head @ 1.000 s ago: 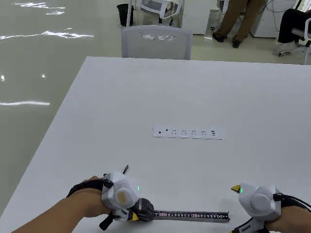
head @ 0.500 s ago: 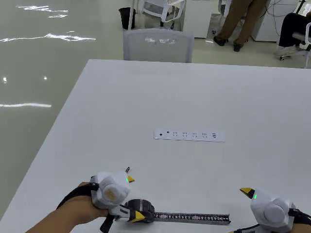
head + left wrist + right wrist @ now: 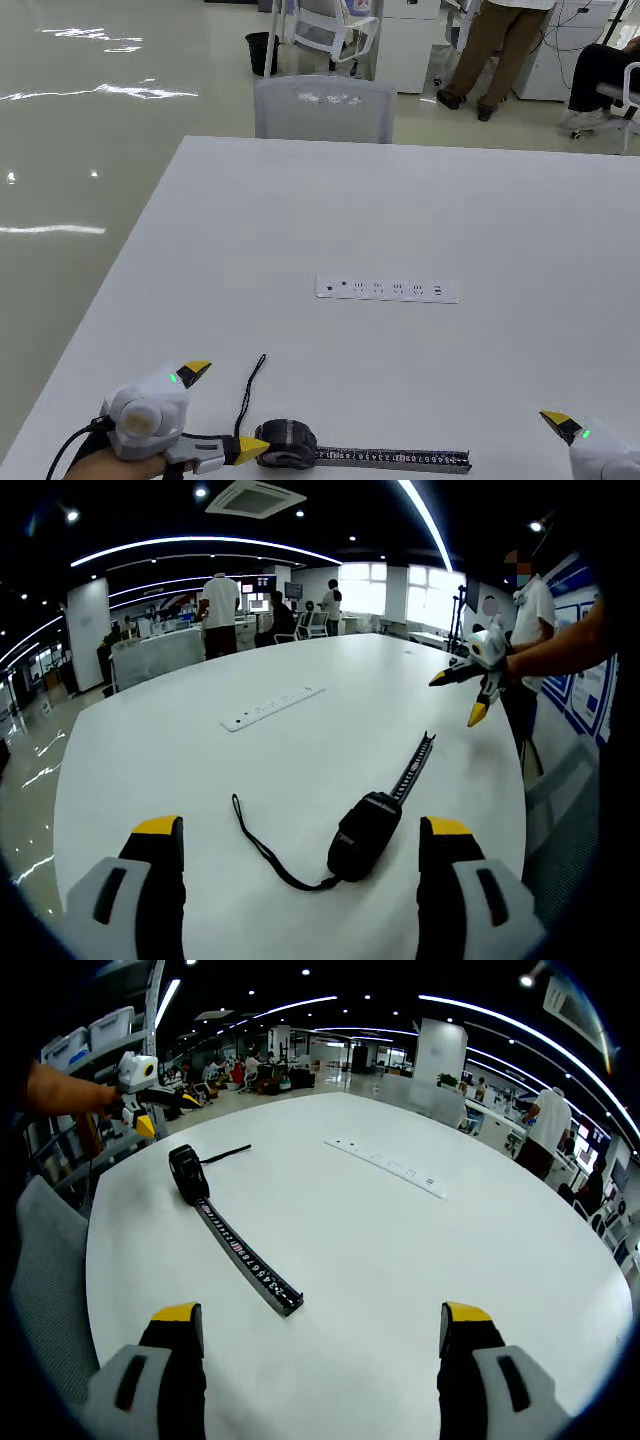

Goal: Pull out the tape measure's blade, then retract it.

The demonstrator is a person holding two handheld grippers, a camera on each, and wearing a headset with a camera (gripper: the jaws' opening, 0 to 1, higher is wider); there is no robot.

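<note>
Seeing tape measure (image 3: pixel 286 443) lying on table (image 3: pixel 400 200) near front edge, blade (image 3: pixel 395 460) out flat to the right, black strap (image 3: pixel 250 385) trailing off it. Left gripper (image 3: pixel 303 826) fingers spread wide, empty, tape measure just ahead. Head view cuts right gripper (image 3: pixel 320 1312) at frame corner; own view gives both fingers wide apart, empty, blade tip nearest. Power strip (image 3: pixel 387 289) mid-table
</note>
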